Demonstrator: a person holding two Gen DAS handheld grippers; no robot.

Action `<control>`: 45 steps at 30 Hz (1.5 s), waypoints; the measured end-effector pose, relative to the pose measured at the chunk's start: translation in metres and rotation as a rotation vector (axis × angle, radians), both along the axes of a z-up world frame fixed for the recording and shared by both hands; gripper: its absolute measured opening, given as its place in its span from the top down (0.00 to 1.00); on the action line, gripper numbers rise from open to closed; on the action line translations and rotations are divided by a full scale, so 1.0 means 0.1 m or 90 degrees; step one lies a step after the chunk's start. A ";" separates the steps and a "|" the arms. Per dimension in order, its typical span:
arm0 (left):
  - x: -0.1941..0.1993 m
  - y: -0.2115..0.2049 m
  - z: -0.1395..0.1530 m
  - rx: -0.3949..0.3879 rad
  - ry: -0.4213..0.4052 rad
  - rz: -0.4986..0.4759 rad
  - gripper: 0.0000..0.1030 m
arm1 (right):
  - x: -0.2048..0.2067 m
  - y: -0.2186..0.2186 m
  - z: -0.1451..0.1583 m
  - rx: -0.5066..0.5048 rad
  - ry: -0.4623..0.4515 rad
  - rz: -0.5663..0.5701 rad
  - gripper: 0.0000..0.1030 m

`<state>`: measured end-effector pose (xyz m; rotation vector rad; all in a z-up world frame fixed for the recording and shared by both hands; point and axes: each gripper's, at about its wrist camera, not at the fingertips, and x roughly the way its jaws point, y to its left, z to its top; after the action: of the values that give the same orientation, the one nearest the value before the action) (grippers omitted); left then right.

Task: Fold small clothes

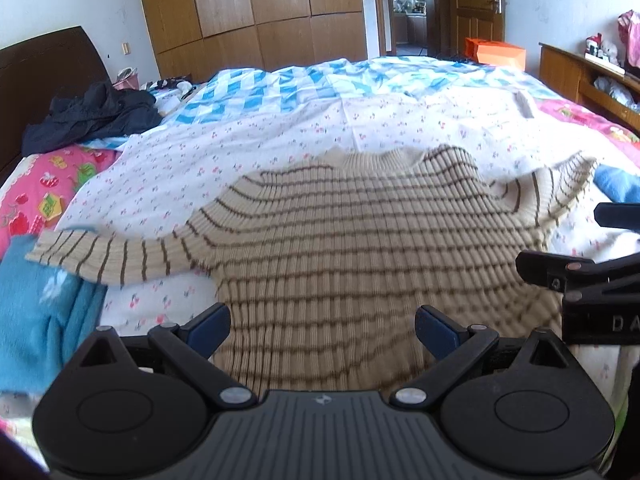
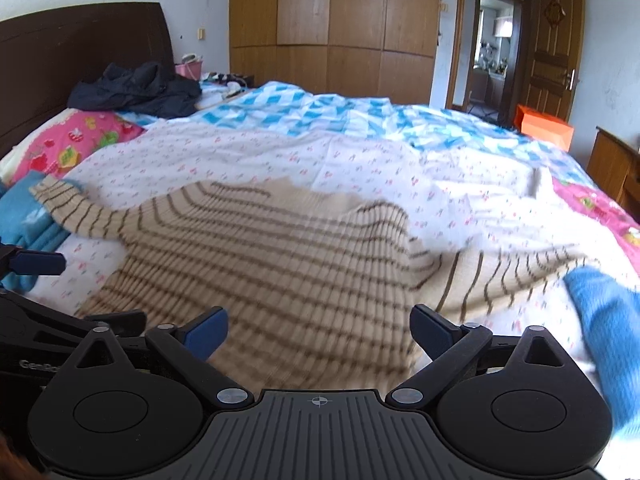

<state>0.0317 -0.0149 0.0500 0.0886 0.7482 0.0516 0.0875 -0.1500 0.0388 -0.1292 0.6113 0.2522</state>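
Note:
A beige sweater with brown stripes (image 1: 320,240) lies spread flat on the floral sheet of the bed, collar away from me, one sleeve out to the left (image 1: 100,258) and one to the right (image 1: 560,188). It also shows in the right wrist view (image 2: 272,256). My left gripper (image 1: 322,330) is open and empty over the sweater's hem. My right gripper (image 2: 318,330) is open and empty over the hem further right. The right gripper shows at the edge of the left wrist view (image 1: 580,248), and the left gripper shows at the edge of the right wrist view (image 2: 32,292).
Blue cloth lies at the left (image 1: 36,320) and at the right (image 2: 604,320) of the sweater. A dark garment (image 1: 92,114) is heaped by the headboard. A blue checked quilt (image 1: 280,88) covers the far bed. A wardrobe and a shelf unit (image 1: 580,76) stand beyond.

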 end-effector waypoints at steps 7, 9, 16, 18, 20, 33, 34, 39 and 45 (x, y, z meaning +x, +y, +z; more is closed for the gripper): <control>0.80 0.19 0.03 0.001 -0.019 0.018 0.00 | 1.09 -0.16 -0.09 0.010 0.006 -0.028 0.23; 1.07 0.29 -0.01 -0.010 -0.020 0.028 0.00 | 1.43 -0.18 -0.18 0.008 0.020 -0.026 0.26; 1.79 0.45 -0.25 0.013 -0.023 0.031 0.00 | 2.29 -0.03 -0.46 -0.027 0.044 0.037 0.30; 1.94 0.49 -0.31 0.009 -0.025 0.023 0.00 | 2.47 0.01 -0.58 -0.034 0.079 0.065 0.31; 2.09 0.53 -0.40 -0.004 -0.015 0.017 0.00 | 2.58 0.05 -0.69 -0.048 0.118 0.078 0.60; 2.80 0.71 -0.89 0.054 0.041 0.091 0.02 | 2.97 0.00 -0.91 0.002 0.159 -0.028 0.89; 2.78 0.72 -0.90 0.051 0.041 0.097 0.02 | 2.91 0.02 -0.90 -0.007 0.140 -0.024 0.85; 2.47 0.63 -0.74 0.068 0.022 0.088 0.02 | 2.52 -0.29 -0.54 0.073 0.096 -0.053 0.79; 1.95 0.37 -0.50 0.008 0.001 0.037 0.02 | 1.83 -1.22 -0.35 0.089 0.064 -0.179 0.40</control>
<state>0.2263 0.0217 -0.0002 0.0790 0.7527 0.1125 0.2705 -0.2717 0.0043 0.1053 0.7013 0.0286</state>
